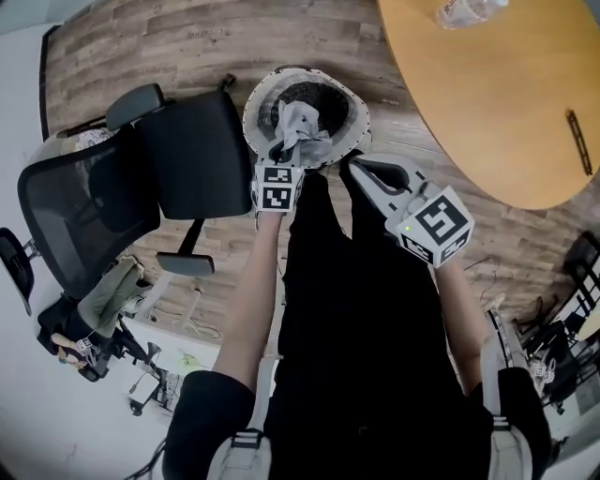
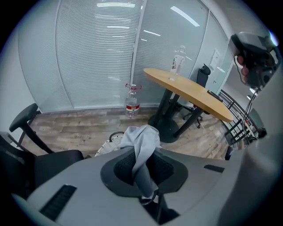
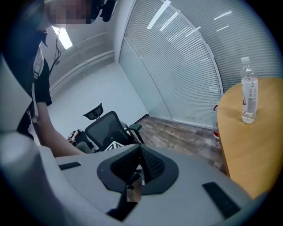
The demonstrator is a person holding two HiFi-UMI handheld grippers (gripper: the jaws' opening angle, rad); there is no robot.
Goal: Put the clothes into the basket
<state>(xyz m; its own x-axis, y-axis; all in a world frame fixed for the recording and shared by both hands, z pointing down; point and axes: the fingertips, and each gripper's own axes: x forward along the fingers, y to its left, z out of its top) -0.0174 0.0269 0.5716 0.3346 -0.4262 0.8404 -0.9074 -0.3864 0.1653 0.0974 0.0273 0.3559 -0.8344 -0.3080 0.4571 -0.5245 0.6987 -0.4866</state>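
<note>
Here, left gripper [image 1: 284, 157] clamps grey cloth [image 1: 306, 129] over basket [image 1: 256, 101]

Round white basket [image 1: 258, 98] with a dark inside, on the wood-plank floor [image 1: 187, 37], between a black office chair [image 1: 192, 150] and a curved wooden table [image 1: 487, 103]. Over its opening, a crumpled grey garment [image 1: 307, 131], bunched at the tip of the left gripper [image 1: 286, 157]. Just beside the rim's near right edge, the right gripper [image 1: 356, 165]. On the table, a clear plastic bottle [image 1: 464, 9], cut off by the top edge. Low beside the chair's mesh back, an olive cloth [image 1: 111, 298].
</note>
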